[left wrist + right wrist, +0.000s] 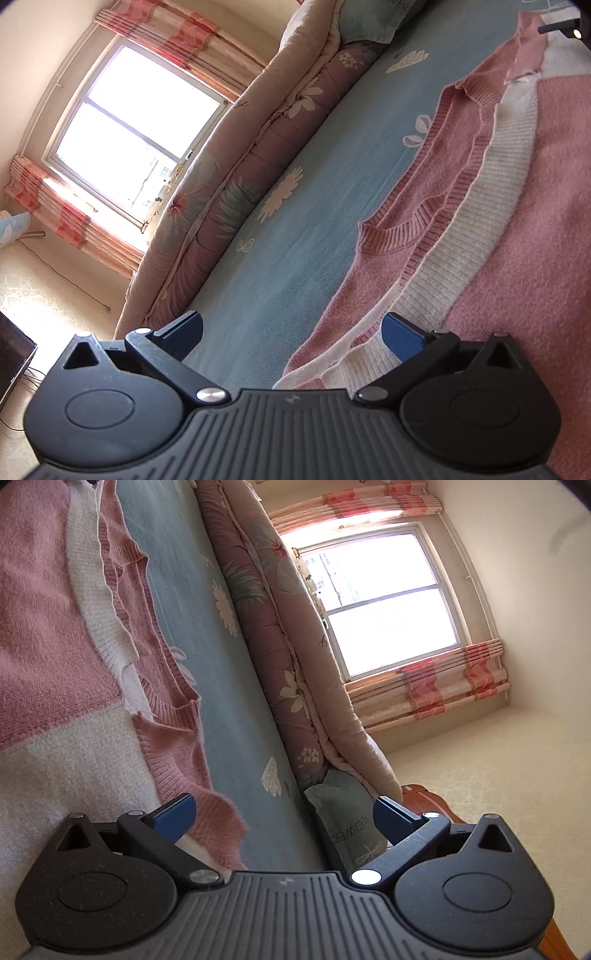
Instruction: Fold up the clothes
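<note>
Your left tool [293, 341] was spread wide with nothing between its blue pads, hovering low over the bed. The pink-and-white knit sweater [480, 192] lay flat on the light blue floral bed sheet [303, 206], ahead and to the right of that tool. Its white ribbed edge ran under the right-hand pad [400, 341]; contact there can't be told. The left-hand pad sat over bare sheet.

Your right tool [284, 818] was also spread wide, gripping nothing. In that view the sweater [48, 635] lay ahead and to the left. A pink knit flap [207, 805] reached just beside the left-hand pad [175, 818], looked close, touching not clear. The right-hand pad was over a grey-green printed pillow [343, 819] at the bed's edge.

A rolled mauve floral quilt [236, 170] ran along the far side of the sheet, well apart from the sweater. Behind it were a bright window [388, 602] and pink-patterned curtains [436, 679].
</note>
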Available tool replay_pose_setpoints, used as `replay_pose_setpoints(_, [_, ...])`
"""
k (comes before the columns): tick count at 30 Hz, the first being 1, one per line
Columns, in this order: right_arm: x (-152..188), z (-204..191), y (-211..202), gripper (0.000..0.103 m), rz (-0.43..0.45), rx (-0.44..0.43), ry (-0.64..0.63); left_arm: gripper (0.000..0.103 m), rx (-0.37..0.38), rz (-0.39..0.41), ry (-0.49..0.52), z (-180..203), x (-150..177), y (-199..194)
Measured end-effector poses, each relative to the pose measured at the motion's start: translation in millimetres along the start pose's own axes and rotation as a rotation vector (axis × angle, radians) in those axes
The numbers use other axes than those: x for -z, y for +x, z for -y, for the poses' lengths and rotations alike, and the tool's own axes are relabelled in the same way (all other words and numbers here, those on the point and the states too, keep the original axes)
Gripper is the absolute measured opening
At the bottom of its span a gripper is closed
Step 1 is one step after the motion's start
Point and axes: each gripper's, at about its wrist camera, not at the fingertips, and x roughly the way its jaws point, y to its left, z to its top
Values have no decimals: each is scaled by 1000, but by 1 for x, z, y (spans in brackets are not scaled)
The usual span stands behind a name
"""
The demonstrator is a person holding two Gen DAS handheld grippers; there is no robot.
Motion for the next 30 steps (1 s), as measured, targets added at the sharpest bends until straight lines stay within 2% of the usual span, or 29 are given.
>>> replay_pose_setpoints(3, [8, 13, 2, 103, -35, -66, 119, 102, 47, -28, -55, -3, 6, 8])
replay_pose_setpoints(6, [18, 30, -7, 103, -31, -133, 206, 102, 142, -39, -178, -24, 12, -1])
replay_pose_setpoints(11, [28, 57, -28, 103, -6, -273, 351, 102, 387, -54, -325, -28, 18, -29])
replay_pose_setpoints(15, [33, 71, -52, 103, 14, -469, 526, 102, 586, -64, -433, -30, 23, -51])
replay_pose_setpoints(18, [38, 75, -67, 103, 23, -648, 671, 102, 734, -72, -514, -31, 26, -68])
replay_pose_setpoints(21, [44, 69, -67, 103, 1, -747, 744, 102, 884, -79, -595, -32, 30, -85])
replay_pose_setpoints(27, [56, 53, -62, 103, -56, -921, 869, 102, 903, -175, -607, -10, 36, -64])
replay_pose_setpoints(30, [70, 45, -48, 103, -103, -976, 950, 102, 895, -197, -631, -9, 40, -52])
